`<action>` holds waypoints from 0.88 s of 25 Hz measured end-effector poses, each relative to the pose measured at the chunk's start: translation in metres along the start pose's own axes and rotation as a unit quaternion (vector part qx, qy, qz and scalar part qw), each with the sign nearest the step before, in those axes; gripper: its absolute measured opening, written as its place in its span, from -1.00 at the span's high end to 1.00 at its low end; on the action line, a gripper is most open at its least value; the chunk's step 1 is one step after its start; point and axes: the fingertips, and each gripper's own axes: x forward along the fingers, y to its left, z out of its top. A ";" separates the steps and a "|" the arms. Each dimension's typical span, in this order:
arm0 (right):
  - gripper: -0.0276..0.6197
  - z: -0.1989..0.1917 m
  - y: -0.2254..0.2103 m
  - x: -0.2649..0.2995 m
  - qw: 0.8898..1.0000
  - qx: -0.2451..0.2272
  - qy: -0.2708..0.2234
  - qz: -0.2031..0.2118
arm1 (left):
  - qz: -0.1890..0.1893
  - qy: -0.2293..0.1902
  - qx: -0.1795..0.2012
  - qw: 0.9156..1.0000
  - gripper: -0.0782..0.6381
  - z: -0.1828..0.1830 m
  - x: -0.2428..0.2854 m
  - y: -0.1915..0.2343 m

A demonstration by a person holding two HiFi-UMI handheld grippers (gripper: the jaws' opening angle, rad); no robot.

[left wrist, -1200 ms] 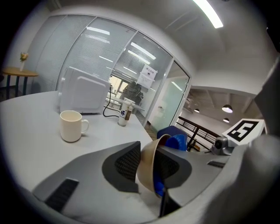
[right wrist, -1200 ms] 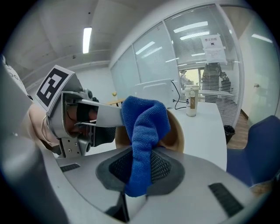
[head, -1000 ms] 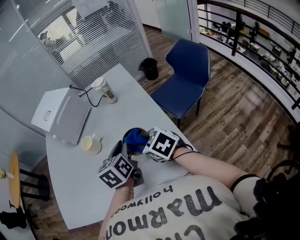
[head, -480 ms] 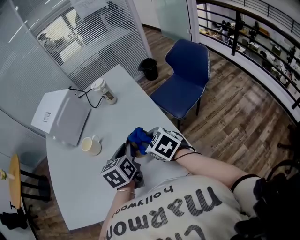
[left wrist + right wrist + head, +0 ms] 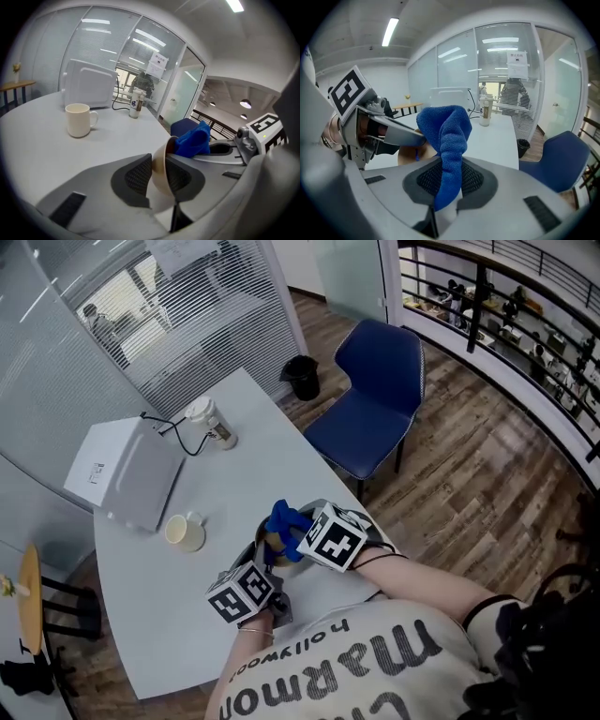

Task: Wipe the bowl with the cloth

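Observation:
My left gripper (image 5: 158, 176) is shut on the rim of a tan bowl (image 5: 160, 164), which it holds tilted just above the white table (image 5: 150, 615). A blue cloth (image 5: 445, 136) is pinched in my right gripper (image 5: 449, 180), and its bunched top reaches into the bowl's mouth (image 5: 410, 153). In the head view the cloth (image 5: 284, 518) sits over the bowl (image 5: 266, 542), between the right gripper (image 5: 295, 532) and the left gripper (image 5: 262, 563). Most of the bowl's inside is hidden by the cloth.
A cream mug (image 5: 184, 532) stands on the table left of the bowl. A white box (image 5: 122, 470) and a lidded cup (image 5: 211, 421) with a cable are farther back. A blue chair (image 5: 370, 395) and a black bin (image 5: 302, 378) stand beyond the table's right edge.
Both grippers, with bowl and cloth, have shifted a little right and toward me. The left gripper has sunk lower. The cloth now sits higher over the bowl's rim.

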 end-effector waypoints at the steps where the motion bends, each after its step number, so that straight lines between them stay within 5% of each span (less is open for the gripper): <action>1: 0.73 0.001 -0.001 -0.002 1.000 0.010 -0.006 -0.001 | 0.001 0.002 -0.013 1.000 0.58 -0.003 0.000 0.003; 6: 0.73 0.002 -0.017 -0.017 0.984 0.163 -0.072 0.015 | 0.008 0.014 -0.076 0.997 0.60 -0.018 0.003 0.016; 17: 0.73 -0.014 -0.065 -0.051 0.897 0.395 -0.196 0.033 | 0.028 0.036 -0.187 0.981 0.59 -0.060 -0.002 0.052; 22: 0.73 -0.029 -0.068 -0.049 0.904 0.390 -0.172 -0.005 | 0.032 0.066 -0.206 0.976 0.58 -0.075 -0.003 0.064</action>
